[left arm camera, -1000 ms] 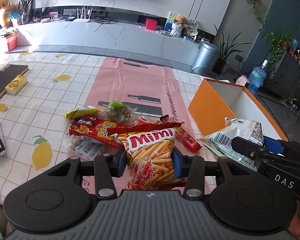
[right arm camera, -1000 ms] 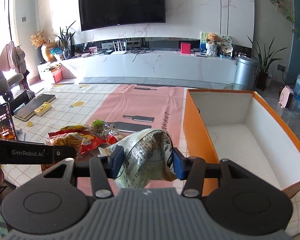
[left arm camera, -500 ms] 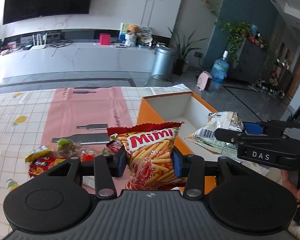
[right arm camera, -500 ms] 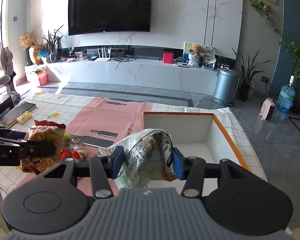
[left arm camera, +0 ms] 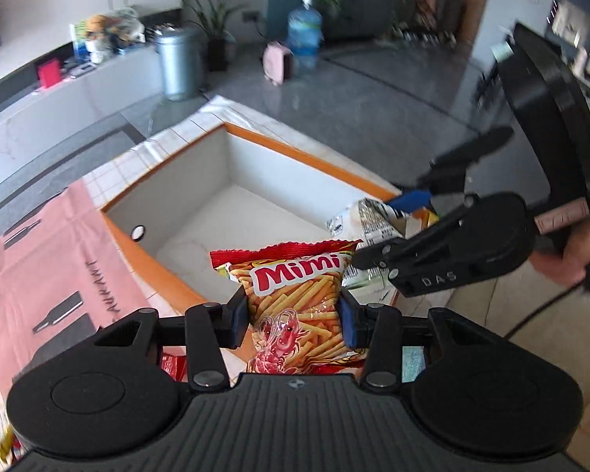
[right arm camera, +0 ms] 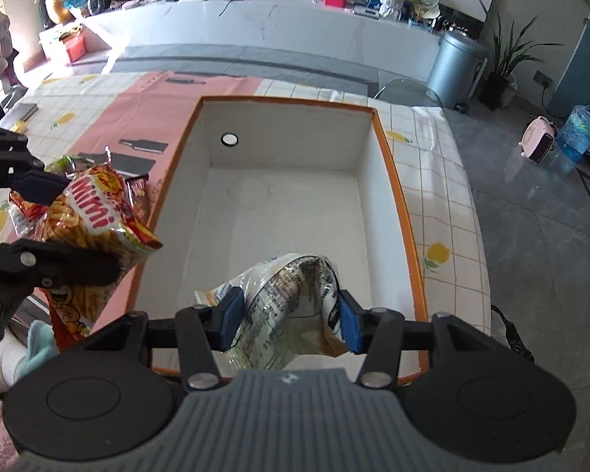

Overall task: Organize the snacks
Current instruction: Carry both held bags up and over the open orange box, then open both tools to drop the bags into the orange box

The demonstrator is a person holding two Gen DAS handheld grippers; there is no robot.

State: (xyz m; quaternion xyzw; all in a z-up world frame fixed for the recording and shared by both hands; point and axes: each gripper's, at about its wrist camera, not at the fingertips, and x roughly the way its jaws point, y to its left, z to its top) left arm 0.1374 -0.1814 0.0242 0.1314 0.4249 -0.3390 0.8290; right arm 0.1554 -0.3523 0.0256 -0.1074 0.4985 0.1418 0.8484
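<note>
1. My left gripper [left arm camera: 294, 316] has its jaws pinching the red Mimi snack bag [left arm camera: 295, 299], held above the near edge of the orange box [right arm camera: 401, 204].
2. My right gripper [right arm camera: 288, 320] has its jaws pinching the silvery snack bag [right arm camera: 291, 306] over the box's white interior.
3. More snacks [right arm camera: 23, 208] lie on the counter [right arm camera: 436, 181] left of the box.

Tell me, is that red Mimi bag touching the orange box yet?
Apart. The right wrist view shows the Mimi bag hanging in the left gripper, clear of the orange box.
</note>
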